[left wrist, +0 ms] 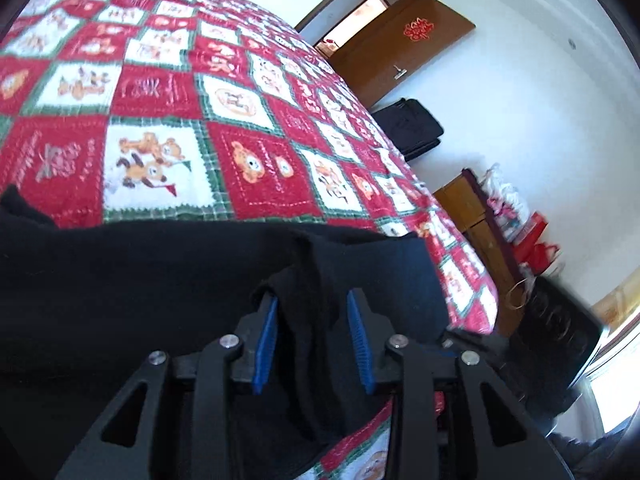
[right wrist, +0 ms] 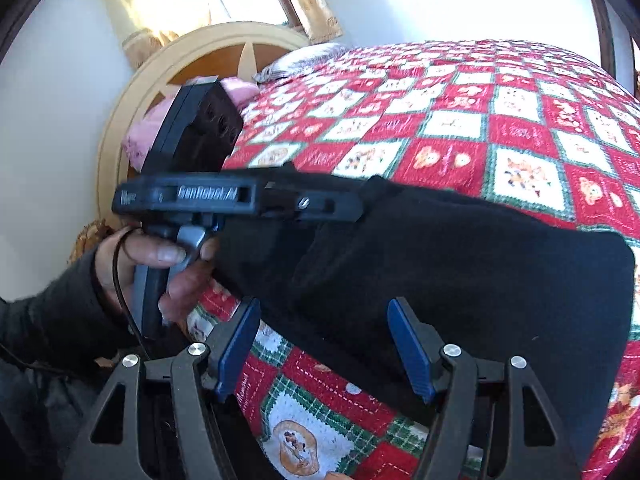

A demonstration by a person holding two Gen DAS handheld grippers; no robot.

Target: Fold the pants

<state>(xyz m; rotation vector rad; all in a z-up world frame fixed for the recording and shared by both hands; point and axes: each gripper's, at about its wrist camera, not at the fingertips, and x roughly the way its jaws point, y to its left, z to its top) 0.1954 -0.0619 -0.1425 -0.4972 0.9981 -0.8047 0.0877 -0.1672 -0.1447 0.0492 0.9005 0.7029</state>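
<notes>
- Bedroom walls are white around a bed (left wrist: 168, 92) that I see covered by a red, white and green patchwork quilt (right wrist: 460, 128) with bear pictures.
- Behind it stand a brown door (left wrist: 404, 44), a dark bag (left wrist: 412, 128) on the floor and a round wooden headboard (right wrist: 132, 92).
- My black pants (right wrist: 460, 264) lie across the near part of the quilt, doubled into a thick band.
- My left tool (left wrist: 314, 304) stands partly open; a raised ridge of the pants sits between its blue pads (left wrist: 267, 336), but I cannot tell whether they still press on it.
- From the right wrist I see the person's hand (right wrist: 152, 264) gripping that tool's handle at the pants' left end.
- My right tool (right wrist: 324, 312) is wide open over the pants' near edge, holding nothing.
</notes>
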